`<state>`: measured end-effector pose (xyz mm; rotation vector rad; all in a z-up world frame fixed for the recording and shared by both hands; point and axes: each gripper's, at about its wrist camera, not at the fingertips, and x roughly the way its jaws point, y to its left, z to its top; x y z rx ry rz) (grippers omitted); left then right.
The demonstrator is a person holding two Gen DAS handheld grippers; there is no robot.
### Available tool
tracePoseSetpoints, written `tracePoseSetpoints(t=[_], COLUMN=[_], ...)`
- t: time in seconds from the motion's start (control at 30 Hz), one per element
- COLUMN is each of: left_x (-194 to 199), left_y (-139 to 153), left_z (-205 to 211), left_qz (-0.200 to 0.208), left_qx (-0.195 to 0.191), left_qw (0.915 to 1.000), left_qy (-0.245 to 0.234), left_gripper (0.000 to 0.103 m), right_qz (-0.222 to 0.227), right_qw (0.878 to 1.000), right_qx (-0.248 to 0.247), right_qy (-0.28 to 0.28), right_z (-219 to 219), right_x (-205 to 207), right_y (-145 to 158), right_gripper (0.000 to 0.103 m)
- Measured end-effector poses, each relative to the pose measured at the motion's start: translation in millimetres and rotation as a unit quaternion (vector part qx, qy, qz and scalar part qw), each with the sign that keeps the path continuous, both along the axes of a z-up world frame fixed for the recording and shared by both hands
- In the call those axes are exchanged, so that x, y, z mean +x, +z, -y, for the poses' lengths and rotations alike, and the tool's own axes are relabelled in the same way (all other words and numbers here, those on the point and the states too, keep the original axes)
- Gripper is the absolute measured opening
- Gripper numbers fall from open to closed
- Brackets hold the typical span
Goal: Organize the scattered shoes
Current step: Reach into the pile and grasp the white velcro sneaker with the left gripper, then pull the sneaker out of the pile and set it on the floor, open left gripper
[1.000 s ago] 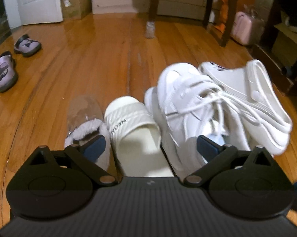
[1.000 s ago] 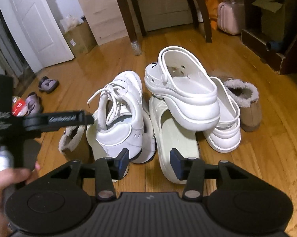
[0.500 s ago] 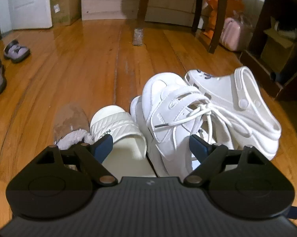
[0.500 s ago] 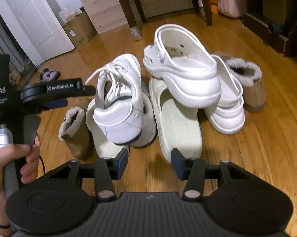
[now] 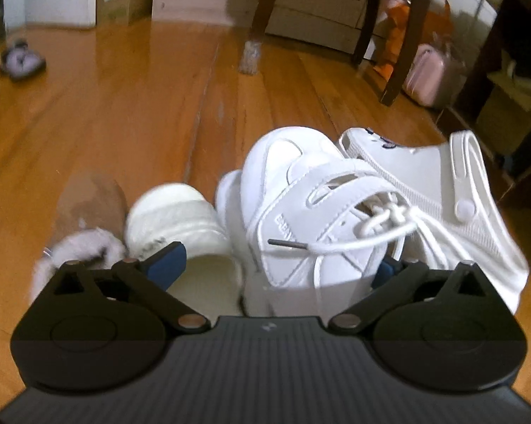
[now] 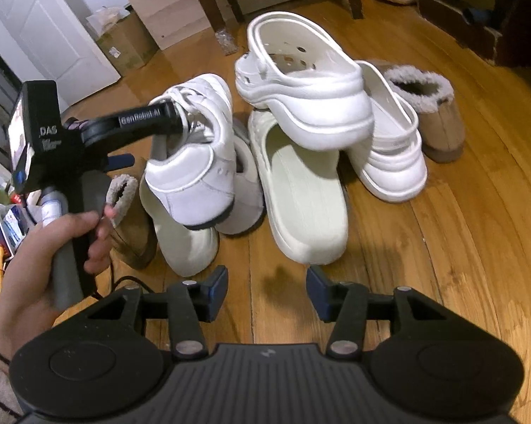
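"GenRobot.AI" stood in pale letters along the black arm of the left gripper [image 6: 166,120], seen from the right wrist view. "DAS" was printed on that gripper's black box-shaped body [image 6: 42,141], with smaller lines under it too small to read. The white sneaker [image 5: 301,219] carried embossed letters on its side, roughly "EBE", blurred and partly cut off. The cream slide [image 5: 173,219] bore dark lettering on its strap, unreadable. A white label on the cardboard box [image 6: 124,46] could not be read.
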<state>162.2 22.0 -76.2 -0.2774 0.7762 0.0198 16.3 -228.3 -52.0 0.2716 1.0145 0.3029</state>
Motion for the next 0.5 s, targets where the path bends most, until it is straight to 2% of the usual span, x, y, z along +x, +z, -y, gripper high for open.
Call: tracePoseSetpoints(t=[0.07,0.13,0.17,0.2,0.33,0.5], left_x=[0,0,0,0,0,-16], left_y=[1,3,6,8,13,21], left_z=[4,7,9,11,10,-1], left_qz=[0.016,0.022,0.023,0.024,0.022,0.026], left_qx=[0.015,0.007,0.006,0.004,0.008,-0.002], left_qw=[0.9997,0.9997,0.9997,0.9997,0.9997,0.9996], left_qy=[-0.005,-0.008,-0.007,-0.006,0.002,0.008], left_gripper=[0.095,0.048,0.045,0.037,0.027,0.025], right_qz=[-0.005,-0.007,-0.008,-0.009,-0.011,-0.003], right_qw=[1.000,1.000,1.000,1.000,1.000,1.000], right_qx=[0.003,0.003,0.003,0.001,0.001,0.003], right_qy=[-0.003,-0.005,-0.008,-0.010,-0.021,-0.020], right_z=[4,7,9,10,17,20], right_x=[-4,-7,-8,-9,-11,-18], right_y=[-2,-3,-4,-4,-4,2], right_gripper=[0.051,0.053,0.053,0.053,0.053,0.053])
